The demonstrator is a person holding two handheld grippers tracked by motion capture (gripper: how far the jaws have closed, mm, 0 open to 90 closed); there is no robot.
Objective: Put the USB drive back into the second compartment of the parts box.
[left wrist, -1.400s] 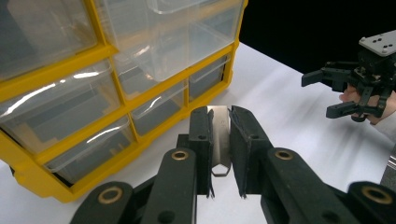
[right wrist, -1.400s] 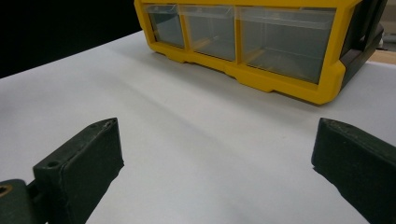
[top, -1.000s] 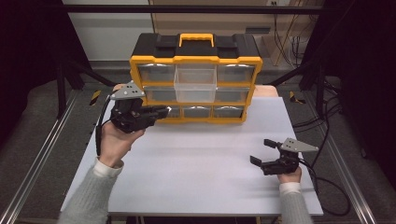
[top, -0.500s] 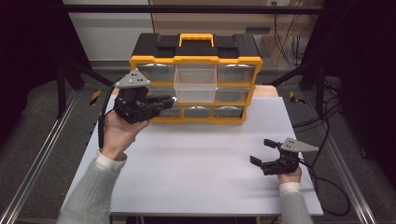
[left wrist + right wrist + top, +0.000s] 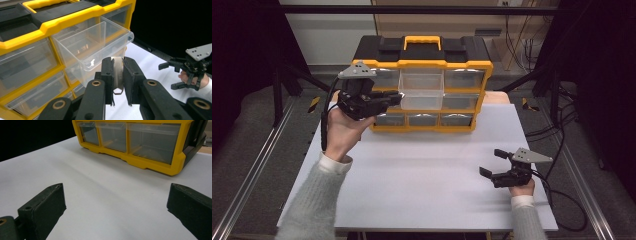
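Note:
A yellow and black drawer organizer stands at the back of the white table. Its clear top middle drawer is pulled out and looks empty. My left gripper hovers just left of that drawer's front, level with it. Its jaws are shut on a small flat metal piece with a loop at its lower end. My right gripper rests low at the table's right front, open, nothing between its pads.
The organizer's other clear drawers are closed. Bare white tabletop stretches between the organizer and the right gripper. Black frame posts and cables flank the table's sides.
My left gripper has risen and moved right, from beside the organizer's lower left drawers up to the open middle drawer. The right gripper has stayed put.

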